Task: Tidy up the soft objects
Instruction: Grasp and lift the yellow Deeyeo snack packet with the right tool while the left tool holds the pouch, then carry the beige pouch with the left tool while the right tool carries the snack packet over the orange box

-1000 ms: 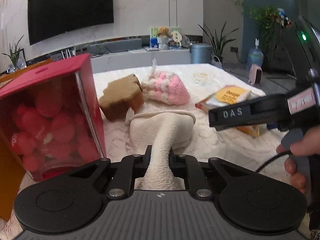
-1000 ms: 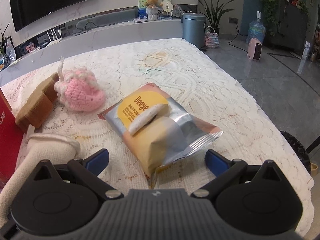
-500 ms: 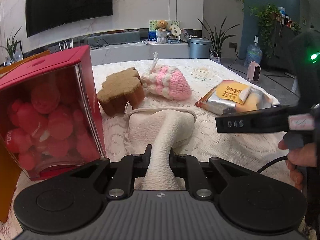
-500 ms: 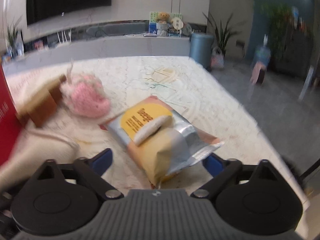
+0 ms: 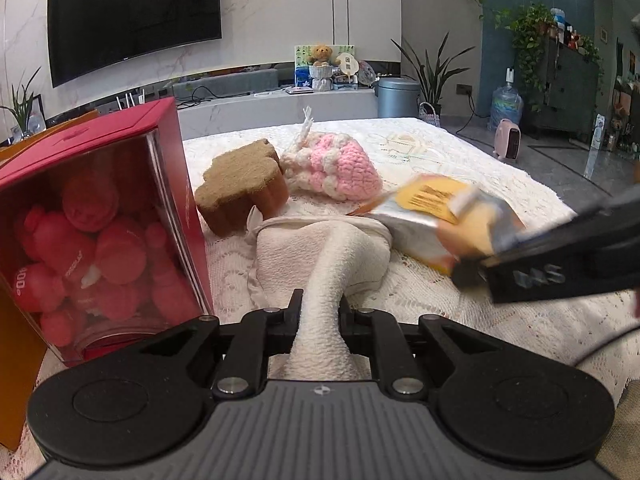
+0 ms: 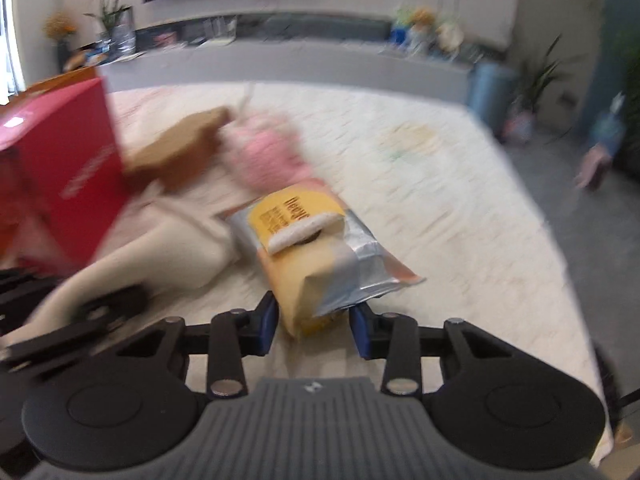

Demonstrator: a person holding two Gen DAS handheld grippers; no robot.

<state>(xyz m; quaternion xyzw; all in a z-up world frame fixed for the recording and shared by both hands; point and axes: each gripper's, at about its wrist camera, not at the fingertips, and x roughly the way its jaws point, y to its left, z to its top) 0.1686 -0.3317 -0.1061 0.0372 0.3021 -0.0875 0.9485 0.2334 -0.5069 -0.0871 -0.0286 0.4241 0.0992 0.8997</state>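
Left tool (image 5: 320, 312) clenches the cream bag (image 5: 320, 256); right tool (image 6: 312, 322), just closing, grips the snack packet (image 6: 316, 248) beside the red box (image 5: 96, 216).

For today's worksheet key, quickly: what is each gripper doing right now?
Left gripper: shut on the cream cloth bag.
Right gripper: its jaws have just been closing and now grip the snack packet.

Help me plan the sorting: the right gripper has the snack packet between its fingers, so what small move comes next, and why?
Probably carry the snack packet on toward the cream drawstring bag. The right gripper has just been closing and now pinches the packet's near end, already off the lace cloth. The left gripper holds the bag's fabric, its mouth facing the packet.
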